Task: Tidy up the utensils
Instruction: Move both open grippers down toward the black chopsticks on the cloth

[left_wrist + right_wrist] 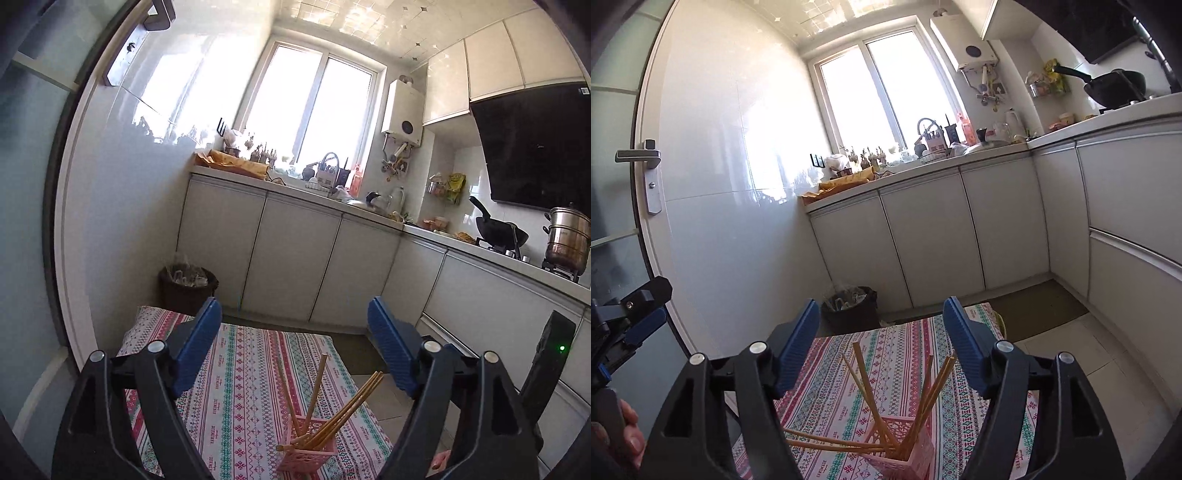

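A pink lattice basket (308, 448) stands on a table with a striped patterned cloth (240, 369). Several wooden chopsticks (347, 408) stick out of it at different angles. My left gripper (294, 314) hangs open above and behind the basket, with nothing between its blue pads (199, 343). The right wrist view shows the same basket (905, 448) with chopsticks (932, 397) fanned out, some lying low to the left. My right gripper (881, 314) is open above it and holds nothing. The left gripper (646, 321) shows at that view's left edge, with a hand (628, 432) below it.
White kitchen cabinets (295, 258) with a cluttered counter run behind the table. A dark waste bin (186, 284) stands by the wall past the table's far corner. On the right a stove carries a wok (498, 229) and a steel pot (567, 236). A door handle (639, 155) is at the left.
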A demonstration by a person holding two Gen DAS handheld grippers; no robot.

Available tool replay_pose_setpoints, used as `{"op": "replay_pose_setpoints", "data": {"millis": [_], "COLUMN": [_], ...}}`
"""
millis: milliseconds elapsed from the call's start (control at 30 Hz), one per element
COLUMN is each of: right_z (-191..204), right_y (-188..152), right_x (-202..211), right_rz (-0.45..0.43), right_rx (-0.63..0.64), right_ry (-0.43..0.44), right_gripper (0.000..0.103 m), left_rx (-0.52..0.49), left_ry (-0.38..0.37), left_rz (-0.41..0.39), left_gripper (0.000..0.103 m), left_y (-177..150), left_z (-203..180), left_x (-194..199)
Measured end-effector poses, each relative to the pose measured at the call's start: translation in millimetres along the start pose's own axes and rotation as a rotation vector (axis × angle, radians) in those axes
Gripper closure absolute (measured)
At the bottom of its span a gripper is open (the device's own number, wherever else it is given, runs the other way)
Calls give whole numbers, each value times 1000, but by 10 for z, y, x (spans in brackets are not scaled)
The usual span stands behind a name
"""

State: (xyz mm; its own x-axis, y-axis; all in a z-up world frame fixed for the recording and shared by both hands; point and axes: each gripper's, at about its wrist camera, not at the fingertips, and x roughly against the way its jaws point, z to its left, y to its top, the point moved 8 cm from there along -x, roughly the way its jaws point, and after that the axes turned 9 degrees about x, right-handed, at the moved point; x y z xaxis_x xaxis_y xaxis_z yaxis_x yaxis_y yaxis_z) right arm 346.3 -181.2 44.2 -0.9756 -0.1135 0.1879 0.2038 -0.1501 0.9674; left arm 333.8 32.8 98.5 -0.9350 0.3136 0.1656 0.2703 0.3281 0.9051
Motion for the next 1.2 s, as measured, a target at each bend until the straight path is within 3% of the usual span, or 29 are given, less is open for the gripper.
{"op": "replay_pose_setpoints", "data": {"millis": [67, 133, 300, 433, 500, 633, 767, 867, 1033, 1200], "right_z": [-12, -26, -31, -164, -353, -869, -1163, -1226, -1206, -1169], "right_y": [28, 49, 36, -134, -315, -860, -1436, -1711, -1882, -2035], "right_x": [96, 192, 344, 583, 724, 857, 880, 860, 838, 824], "right_rz": [-13, -28, -3, 33, 74, 251, 436, 533, 632, 711], "right_rx": [-6, -20, -10, -31, -71, -270, -527, -553, -471, -492], "right_ry": [2, 8, 4, -21, -59, -122, -82, -118, -151, -109], "right_gripper": [15, 7, 7, 7, 7, 7, 7, 7, 7, 7], "left_rx": [-3, -9, -49, -119, -179, -318, -410, -482, -585, -633], "left_ry": [14, 17, 8, -30, -58, -136, -122, -66, 13, 83], "left_rz": [4, 12, 53, 143, 236, 514, 757, 913, 1050, 1137], "left_gripper": [8, 8, 7, 7, 7, 7, 7, 7, 7, 7], "left_y": [-21, -39, -140, -387, -641, -1429, -2250, -2791, -3239, -3444], "left_z": [-8, -22, -110, -230, -290, -403, -406, -308, -127, 6], "left_x": [-7, -9, 0, 20, 29, -24, -130, -227, -445, -660]}}
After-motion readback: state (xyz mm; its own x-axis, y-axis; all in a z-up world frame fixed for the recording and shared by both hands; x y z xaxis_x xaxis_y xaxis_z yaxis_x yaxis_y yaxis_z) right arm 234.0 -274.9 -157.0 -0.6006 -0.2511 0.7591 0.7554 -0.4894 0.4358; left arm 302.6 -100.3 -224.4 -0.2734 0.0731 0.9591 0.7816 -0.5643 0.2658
